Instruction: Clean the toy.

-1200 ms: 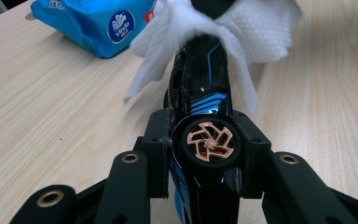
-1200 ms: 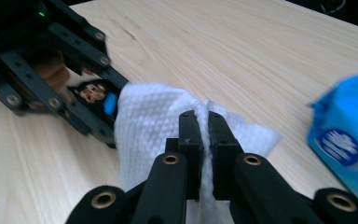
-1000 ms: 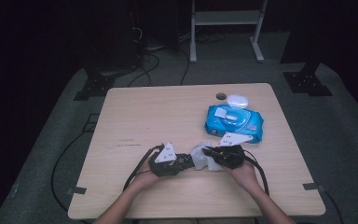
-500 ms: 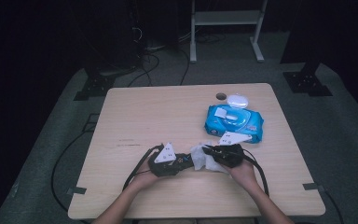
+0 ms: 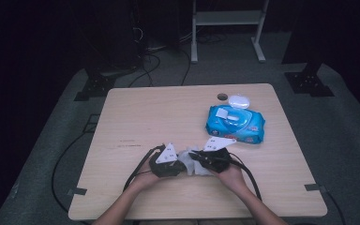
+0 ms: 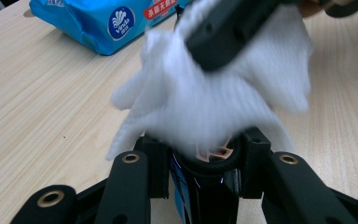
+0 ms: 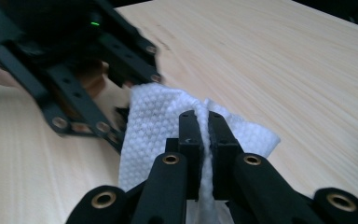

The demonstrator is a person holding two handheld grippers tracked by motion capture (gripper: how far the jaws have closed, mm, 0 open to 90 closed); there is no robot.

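Right gripper (image 7: 204, 126) clamped on a white wipe (image 7: 158, 116). Left gripper (image 6: 200, 154) closed on a small dark object (image 6: 209, 186), the wipe draped over it, at 6 o'clock on the table (image 5: 136, 112). Risk: wipe could tear or slip free if the right pulls too hard; blue pack (image 5: 234, 123) sits at 1 o'clock

A dim recording lab: black stand feet (image 5: 93, 86) and loose cables (image 5: 143, 56) on grey carpet (image 5: 42, 154) beyond the lone wooden counter (image 5: 168, 112).
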